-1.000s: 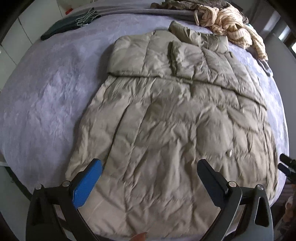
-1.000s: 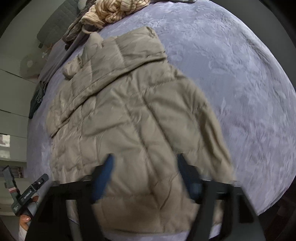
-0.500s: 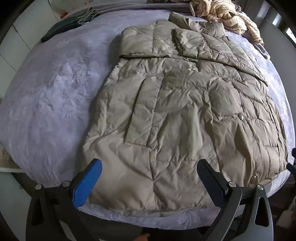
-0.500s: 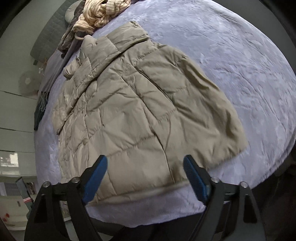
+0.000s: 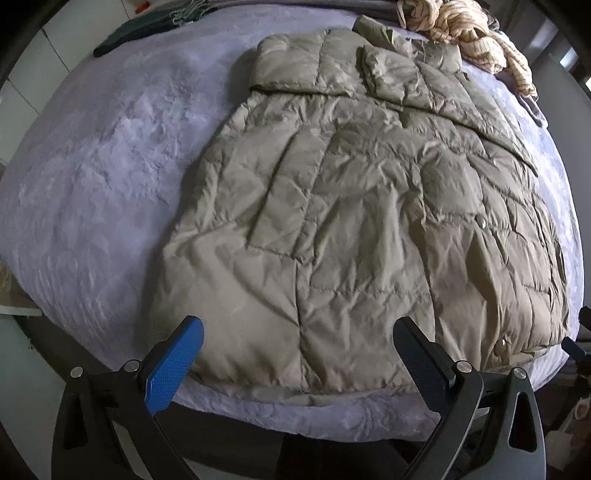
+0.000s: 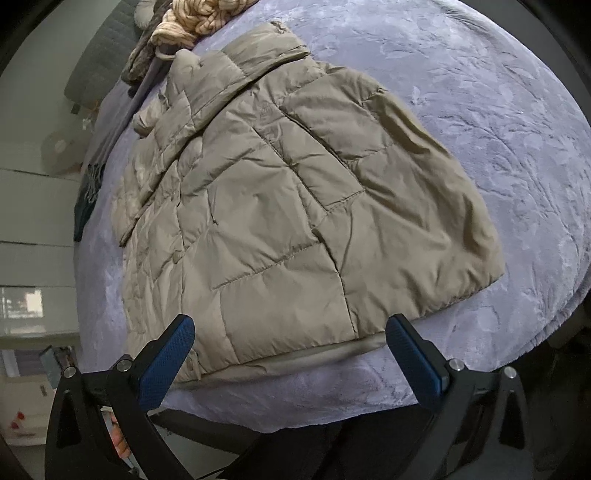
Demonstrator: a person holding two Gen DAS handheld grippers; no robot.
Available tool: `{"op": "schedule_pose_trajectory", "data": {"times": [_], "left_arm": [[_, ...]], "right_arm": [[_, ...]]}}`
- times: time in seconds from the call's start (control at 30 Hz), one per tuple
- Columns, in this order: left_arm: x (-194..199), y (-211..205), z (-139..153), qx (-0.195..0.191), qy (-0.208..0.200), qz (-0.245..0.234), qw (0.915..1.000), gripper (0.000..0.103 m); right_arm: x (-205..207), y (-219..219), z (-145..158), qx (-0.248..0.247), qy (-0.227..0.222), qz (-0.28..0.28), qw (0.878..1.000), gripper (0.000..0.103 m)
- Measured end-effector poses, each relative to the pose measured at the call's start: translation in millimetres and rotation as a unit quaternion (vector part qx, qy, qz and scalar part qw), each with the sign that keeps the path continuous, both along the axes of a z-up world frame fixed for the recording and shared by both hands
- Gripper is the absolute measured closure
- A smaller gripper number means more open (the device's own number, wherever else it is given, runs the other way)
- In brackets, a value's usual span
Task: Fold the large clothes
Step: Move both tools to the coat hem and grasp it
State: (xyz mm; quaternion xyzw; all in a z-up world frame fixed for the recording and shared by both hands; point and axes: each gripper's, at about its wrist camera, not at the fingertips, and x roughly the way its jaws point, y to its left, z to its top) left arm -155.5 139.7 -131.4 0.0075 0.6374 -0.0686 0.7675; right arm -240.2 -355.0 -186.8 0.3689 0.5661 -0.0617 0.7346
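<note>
both grippers spread wide over a coat on the bed

the left gripper (image 5: 297, 360) has its jaws spread wide and grips nothing. the coat (image 5: 362, 221), a quilted khaki one, lies flat ahead of the jaws on the lilac blanket (image 5: 103, 177). its hem runs between and just beyond the two fingertips, and the bed's near edge passes under them. the upper part of the coat is folded over at the far end, straight ahead of the jaws. past that, ahead and to the right, sits a cream knit (image 5: 465, 37). a dark cloth (image 5: 147, 29) lies far ahead to the left.

the right gripper (image 6: 290, 343) is also wide open and empty. the coat (image 6: 280, 199) fills the space ahead of its jaws, with the hem corner just beyond the right finger and the hem crossing between the tips. whether either finger touches the fabric cannot be told. the blanket (image 6: 498, 129) stretches away ahead and right, and the knit (image 6: 192, 18) is far ahead to the left.
</note>
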Motion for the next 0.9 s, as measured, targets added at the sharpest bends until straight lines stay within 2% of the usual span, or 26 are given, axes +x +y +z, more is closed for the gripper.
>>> {"op": "schedule_pose_trajectory", "data": {"times": [0.1, 0.2, 0.33, 0.47, 0.53, 0.57, 0.63, 0.7, 0.8, 0.87, 0.9], "left_arm": [[-6, 5, -2, -0.034, 0.010, 0.004, 0.9994, 0.000], [-15, 25, -8, -0.086, 0.030, 0.033, 0.9953, 0.000], [-24, 54, -18, -0.104, 0.049, 0.082, 0.9899, 0.000], [-34, 78, -33, -0.188, 0.081, 0.117, 0.9719, 0.000], [-36, 80, -51, -0.233, 0.118, 0.131, 0.9563, 0.000], [-37, 80, -58, -0.244, 0.130, 0.140, 0.9509, 0.000], [-35, 77, -69, -0.248, 0.139, 0.159, 0.9455, 0.000], [-29, 72, -73, -0.247, 0.133, 0.172, 0.9443, 0.000], [-16, 70, -72, -0.264, 0.114, 0.197, 0.9375, 0.000], [-7, 70, -68, -0.269, 0.102, 0.204, 0.9358, 0.007], [-3, 69, -66, -0.269, 0.098, 0.201, 0.9369, 0.025]], "right_arm": [[-3, -5, -7, 0.015, 0.007, -0.005, 1.000, 0.000], [-7, -11, -14, 0.042, 0.017, -0.012, 0.999, 0.000], [-19, -25, -23, 0.062, 0.029, -0.043, 0.997, 0.000], [-36, -40, -38, 0.104, 0.033, -0.089, 0.990, 0.000], [-42, -44, -45, 0.127, 0.029, -0.111, 0.985, 0.000], [-44, -46, -49, 0.140, 0.027, -0.122, 0.982, 0.000], [-47, -47, -57, 0.161, 0.024, -0.142, 0.976, 0.000], [-48, -48, -65, 0.177, 0.020, -0.161, 0.971, 0.000], [-46, -47, -73, 0.200, 0.006, -0.188, 0.962, 0.000], [-44, -48, -78, 0.220, -0.003, -0.208, 0.953, 0.000], [-44, -48, -80, 0.235, -0.006, -0.222, 0.946, 0.001]]}}
